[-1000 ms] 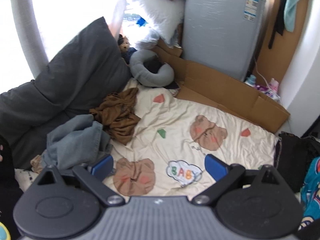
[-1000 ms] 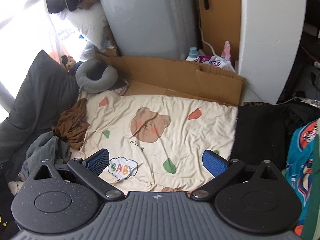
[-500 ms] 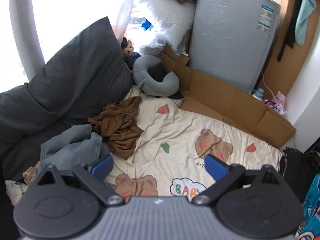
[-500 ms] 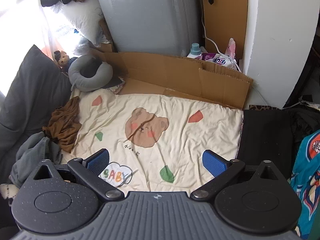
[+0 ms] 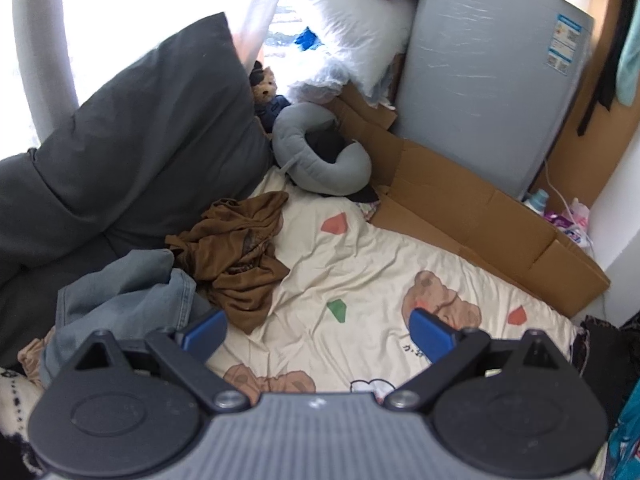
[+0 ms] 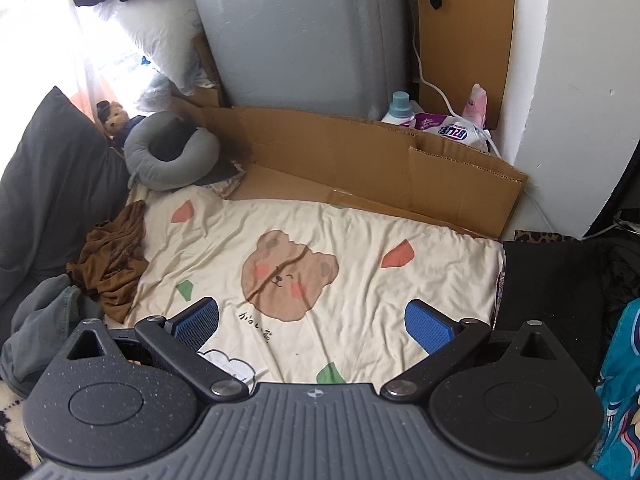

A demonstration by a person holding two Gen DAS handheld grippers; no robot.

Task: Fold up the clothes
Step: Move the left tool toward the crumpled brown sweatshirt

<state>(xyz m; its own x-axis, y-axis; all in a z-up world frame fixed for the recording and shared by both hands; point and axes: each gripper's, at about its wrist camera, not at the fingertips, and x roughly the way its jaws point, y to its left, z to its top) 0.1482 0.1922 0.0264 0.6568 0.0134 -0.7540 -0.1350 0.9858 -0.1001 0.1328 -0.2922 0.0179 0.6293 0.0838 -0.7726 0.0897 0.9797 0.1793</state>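
A cream bear-print blanket (image 6: 360,240) spreads across the floor, with crumpled blue jeans (image 5: 120,304) and a bunched brown garment (image 5: 236,252) lying at its left edge beside a dark cushion (image 5: 140,152), while the left tongs (image 5: 320,332) and right tongs (image 6: 312,324) hover above, both wide open and empty.

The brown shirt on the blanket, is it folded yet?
No, the brown shirt lies crumpled in a heap beside the jeans.
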